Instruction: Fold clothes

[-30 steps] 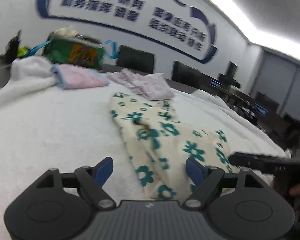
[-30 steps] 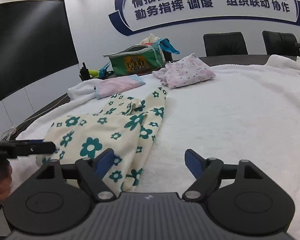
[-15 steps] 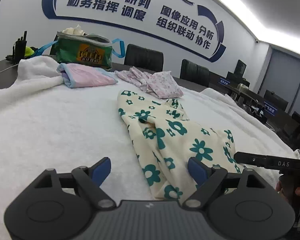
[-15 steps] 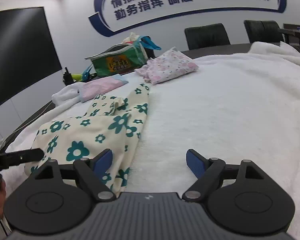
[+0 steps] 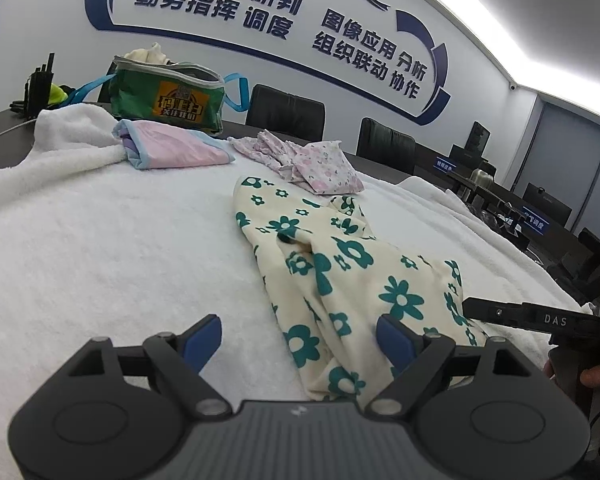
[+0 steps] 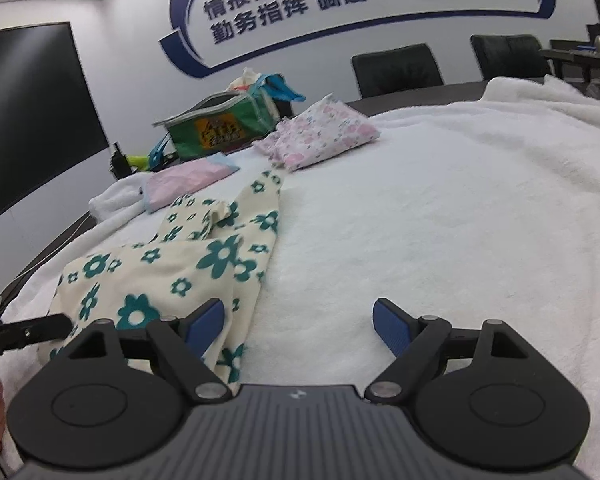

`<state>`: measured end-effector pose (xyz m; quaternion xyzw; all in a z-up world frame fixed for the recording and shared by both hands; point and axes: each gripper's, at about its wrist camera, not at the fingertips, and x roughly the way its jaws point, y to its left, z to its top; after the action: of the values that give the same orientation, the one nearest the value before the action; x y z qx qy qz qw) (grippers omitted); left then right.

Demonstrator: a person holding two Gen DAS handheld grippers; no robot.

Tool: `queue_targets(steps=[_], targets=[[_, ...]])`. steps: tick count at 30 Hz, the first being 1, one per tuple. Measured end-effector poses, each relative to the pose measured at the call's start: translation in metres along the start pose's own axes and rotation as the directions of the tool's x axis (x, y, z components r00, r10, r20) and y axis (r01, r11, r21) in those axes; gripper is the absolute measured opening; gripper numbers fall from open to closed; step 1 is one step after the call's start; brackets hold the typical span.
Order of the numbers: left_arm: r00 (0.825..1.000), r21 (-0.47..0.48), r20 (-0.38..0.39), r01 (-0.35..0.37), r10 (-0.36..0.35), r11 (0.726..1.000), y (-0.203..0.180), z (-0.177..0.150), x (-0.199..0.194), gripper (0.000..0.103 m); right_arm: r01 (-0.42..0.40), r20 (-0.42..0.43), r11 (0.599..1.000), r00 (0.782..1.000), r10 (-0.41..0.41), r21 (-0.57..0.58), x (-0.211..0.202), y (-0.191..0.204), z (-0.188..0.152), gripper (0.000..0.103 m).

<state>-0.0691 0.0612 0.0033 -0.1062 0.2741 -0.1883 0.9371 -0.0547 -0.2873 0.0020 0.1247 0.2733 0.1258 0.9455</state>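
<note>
A cream garment with teal flowers lies crumpled on the white fleece cover; it also shows in the right wrist view. My left gripper is open and empty, hovering over the garment's near end. My right gripper is open and empty, just right of the garment's near edge. Each gripper's tip shows in the other's view: the right one and the left one.
A folded pink garment and a pink floral garment lie further back. A green bag stands behind them. Black chairs line the far side. A dark screen hangs on the left wall.
Both grippers have stayed open and drifted slightly over the cover; the right wrist view has swung a little rightward. The garment has not moved.
</note>
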Motion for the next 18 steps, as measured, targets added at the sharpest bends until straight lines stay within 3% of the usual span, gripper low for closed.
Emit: queue_targets(steps=[18], targets=[[1.0,0.007,0.002,-0.004,0.004,1.0,-0.0001,-0.0006,0.001,0.084,-0.001,0.0,1.0,1.0,0.001,0.025,0.0019,-0.0036,0.0001,0.083]])
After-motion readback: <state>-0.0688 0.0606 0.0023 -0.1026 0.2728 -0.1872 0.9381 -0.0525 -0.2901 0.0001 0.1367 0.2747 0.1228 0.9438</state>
